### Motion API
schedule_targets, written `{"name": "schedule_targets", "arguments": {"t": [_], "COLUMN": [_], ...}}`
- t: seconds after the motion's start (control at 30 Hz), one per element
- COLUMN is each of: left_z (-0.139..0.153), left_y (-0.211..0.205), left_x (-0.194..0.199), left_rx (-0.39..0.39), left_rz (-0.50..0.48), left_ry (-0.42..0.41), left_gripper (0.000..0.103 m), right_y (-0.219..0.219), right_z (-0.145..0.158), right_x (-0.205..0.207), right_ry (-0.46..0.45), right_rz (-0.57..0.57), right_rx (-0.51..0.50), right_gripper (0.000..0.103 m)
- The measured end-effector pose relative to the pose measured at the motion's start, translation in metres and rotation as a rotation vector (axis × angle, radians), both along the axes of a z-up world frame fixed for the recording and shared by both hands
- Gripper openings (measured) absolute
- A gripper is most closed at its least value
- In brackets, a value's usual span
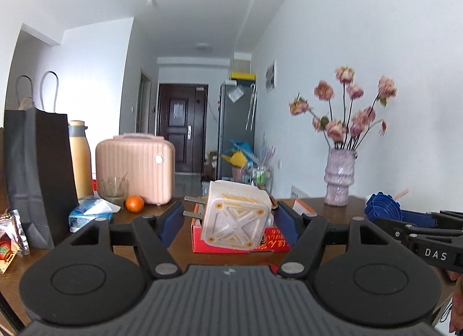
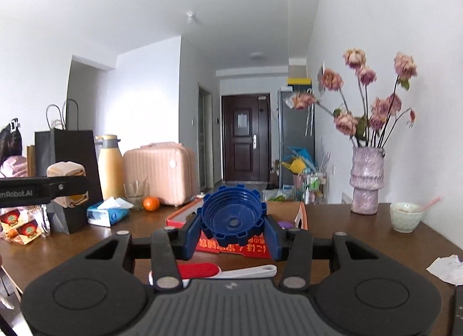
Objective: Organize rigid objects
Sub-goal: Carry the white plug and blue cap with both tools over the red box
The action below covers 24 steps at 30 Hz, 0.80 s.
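My left gripper (image 1: 231,218) is shut on a white plug adapter (image 1: 237,214). Its two metal prongs point left against the left pad, and it hangs above the brown table (image 1: 162,252). In the right wrist view the adapter (image 2: 66,170) shows at the far left. My right gripper (image 2: 233,230) is shut on a blue notched cap (image 2: 233,215), hollow side toward the camera; the cap (image 1: 382,208) also shows in the left wrist view. An open red cardboard box (image 2: 231,247) lies on the table just beyond both grippers, also seen as the red box (image 1: 202,242).
At the left stand a black paper bag (image 1: 37,173), a yellow bottle (image 1: 81,159), a pink case (image 1: 136,168), a glass (image 1: 114,191), an orange (image 1: 134,203) and a tissue pack (image 1: 89,214). A vase of flowers (image 2: 366,179), a bowl (image 2: 405,217) and a crumpled tissue (image 2: 447,269) are on the right. A red-and-white brush (image 2: 214,270) lies near.
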State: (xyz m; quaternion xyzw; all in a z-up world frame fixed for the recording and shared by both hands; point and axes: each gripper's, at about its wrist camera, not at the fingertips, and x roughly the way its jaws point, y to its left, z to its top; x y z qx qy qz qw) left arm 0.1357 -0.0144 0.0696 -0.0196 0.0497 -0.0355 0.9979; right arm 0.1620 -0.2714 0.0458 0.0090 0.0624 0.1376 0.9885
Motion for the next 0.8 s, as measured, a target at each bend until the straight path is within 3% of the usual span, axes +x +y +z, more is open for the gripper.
{"name": "schedule_targets", "arguments": {"t": [0.4, 0.57, 0.8], "left_z": [0.021, 0.017, 0.014], "left_y": [0.016, 0.019, 0.02], "left_x": [-0.058, -0.051, -0.013], "left_rx": [-0.051, -0.062, -0.045], "left_rz": [0.0, 0.013, 0.012], "left_ry": [-0.114, -0.109, -0.072], "left_gripper": [0.069, 0.069, 0.069], "right_y": [0.013, 0.01, 0.01], "right_z": [0.027, 0.03, 0.03], "right_x": [-0.082, -0.078, -0.039], "right_ry": [-0.143, -0.151, -0.122], "right_rz": [0.025, 0.017, 0.004], "right_rx": [-0.04, -0.017, -0.033], "right_gripper": [0.046, 0.046, 0.046]}}
